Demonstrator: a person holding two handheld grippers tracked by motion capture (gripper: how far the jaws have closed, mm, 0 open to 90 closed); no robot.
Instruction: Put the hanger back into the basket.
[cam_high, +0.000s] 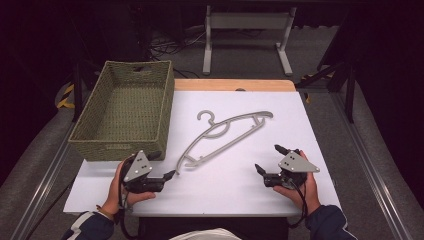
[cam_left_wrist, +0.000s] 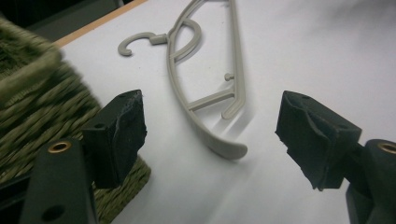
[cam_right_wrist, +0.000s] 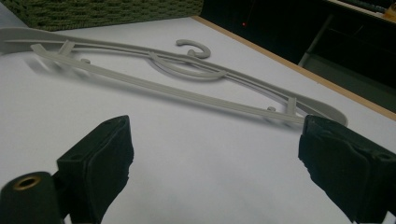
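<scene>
- The left hand-held gripper (cam_high: 163, 165) rests on the white desk (cam_high: 240, 185) at its near edge, jaws spread wide with nothing between them, just beside the basket's near corner.
- The right hand-held gripper (cam_high: 268, 159) rests near the desk's right side, jaws likewise wide apart and empty.
- The grey hanger (cam_high: 220, 137) lies flat on the desk between and beyond both grippers, its lower end near the left one's jaws, touching neither.
- The woven green basket (cam_high: 95, 142) stands at the far left, beside the hanger.
</scene>
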